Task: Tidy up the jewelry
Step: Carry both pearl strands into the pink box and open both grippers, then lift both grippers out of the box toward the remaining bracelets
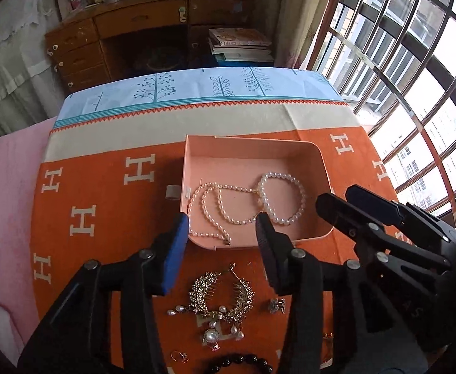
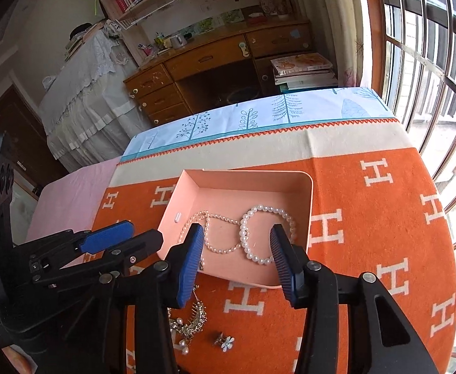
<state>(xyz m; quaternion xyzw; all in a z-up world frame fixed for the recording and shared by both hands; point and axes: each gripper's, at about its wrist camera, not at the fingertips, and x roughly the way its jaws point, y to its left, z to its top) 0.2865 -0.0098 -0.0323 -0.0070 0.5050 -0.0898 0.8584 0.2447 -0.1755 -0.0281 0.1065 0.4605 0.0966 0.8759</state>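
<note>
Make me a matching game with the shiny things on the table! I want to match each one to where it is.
Things:
1. pearl bracelet
2. gold hair comb
3. black bead bracelet
4. flower earring

Places:
A. nearest edge of the left wrist view, on the cloth
B. inside the pink box
C. on the orange cloth, right of the comb
D. on the cloth just in front of the box

Pairs: 1-B, 2-D, 3-A, 4-C

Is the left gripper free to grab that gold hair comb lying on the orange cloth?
Probably yes. The left gripper is open and holds nothing, and the gold hair comb lies uncovered on the orange cloth just beneath and between its fingers. Small pearl pieces lie close by, so care is needed.
</note>
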